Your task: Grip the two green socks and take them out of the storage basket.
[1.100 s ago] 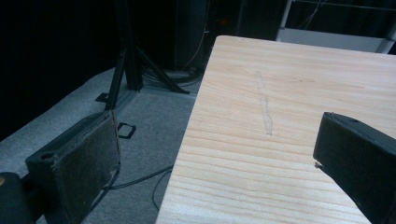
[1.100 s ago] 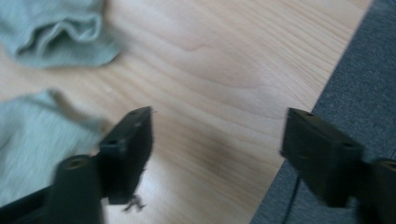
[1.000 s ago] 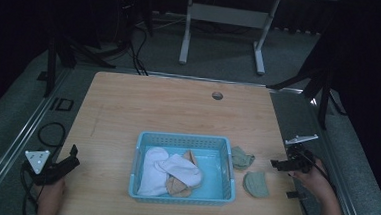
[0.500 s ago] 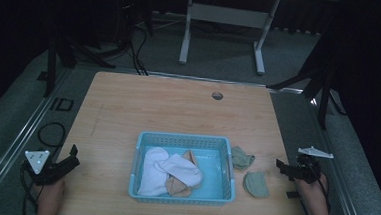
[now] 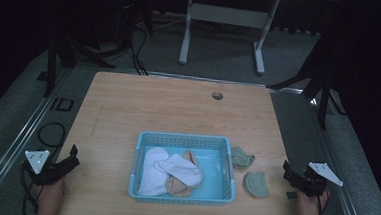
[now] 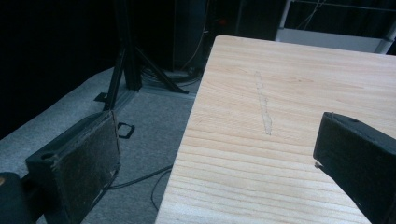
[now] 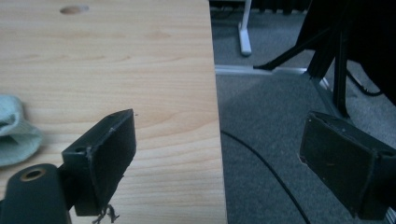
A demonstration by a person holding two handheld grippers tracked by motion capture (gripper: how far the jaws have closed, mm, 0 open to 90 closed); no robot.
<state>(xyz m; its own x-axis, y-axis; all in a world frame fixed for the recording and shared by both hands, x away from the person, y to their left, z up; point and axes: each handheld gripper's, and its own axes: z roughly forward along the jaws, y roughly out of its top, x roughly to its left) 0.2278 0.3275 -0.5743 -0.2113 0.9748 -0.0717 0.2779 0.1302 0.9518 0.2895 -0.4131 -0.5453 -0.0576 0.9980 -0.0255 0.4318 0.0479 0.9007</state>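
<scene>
Socks (image 5: 170, 172) fill the latticed blue basket (image 5: 184, 139); both grippers' fingers (image 7: 107, 158) gape, gripping nothing.

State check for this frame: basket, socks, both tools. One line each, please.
Basket: upright on the table, holding white and tan socks.
White socks: piled in the basket.
Two green socks: crumpled on the table, right of the basket.
Left tool: open, empty.
Right tool: open, empty.
</scene>
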